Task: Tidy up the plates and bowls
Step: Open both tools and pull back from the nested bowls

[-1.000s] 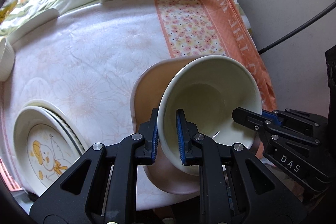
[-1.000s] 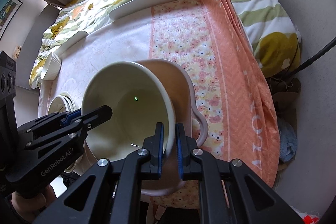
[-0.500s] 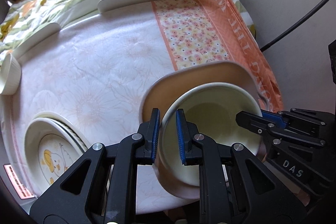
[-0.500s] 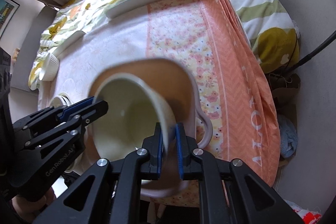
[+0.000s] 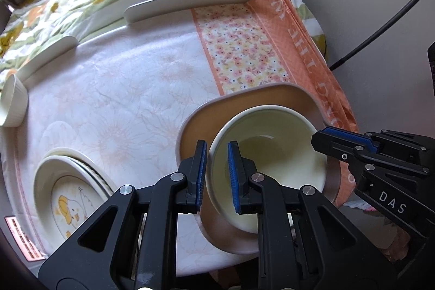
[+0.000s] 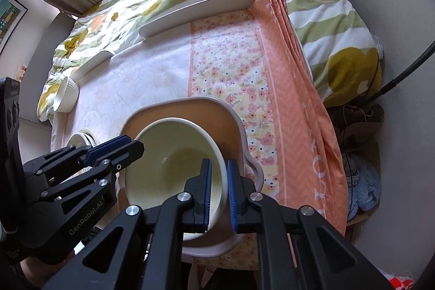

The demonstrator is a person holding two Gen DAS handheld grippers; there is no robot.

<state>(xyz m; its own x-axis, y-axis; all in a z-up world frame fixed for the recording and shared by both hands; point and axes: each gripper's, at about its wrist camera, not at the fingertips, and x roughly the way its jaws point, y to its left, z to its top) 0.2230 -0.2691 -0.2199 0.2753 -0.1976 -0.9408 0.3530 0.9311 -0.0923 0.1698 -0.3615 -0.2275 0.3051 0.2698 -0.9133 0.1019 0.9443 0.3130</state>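
Left gripper (image 5: pixel 216 175) is pinching the near-left rim of the cream bowl (image 5: pixel 269 162), one pad inside the wall and one outside; right gripper (image 6: pixel 218 195) is clamped the same way on the opposite rim, so it's a two-point hold across the bowl. The bowl sits low in the tan square dish (image 5: pixel 252 105), which has a loop handle on its right side; can't tell if the bowl's foot is fully seated or just above the dish floor. Handling call: glazed ceramic, rigid, moderately heavy, slick under the pads, chips if rims knock, so thin rim pinches are marginal and need to stay level and symmetric. If regrasping, take the rim where the wall is steepest, clear of the dish wall. The dish sits at the near edge of the table (image 5: pixel 130 89), partly on the orange floral runner (image 5: pixel 239 50), which could slide. Off that edge means breakage. Open room is the middle of the cloth. Stack of plates (image 5: pixel 68 195) to the left, small ribbed ramekin (image 5: pixel 13 99) far left, long white platter (image 5: pixel 195 0) along the back.
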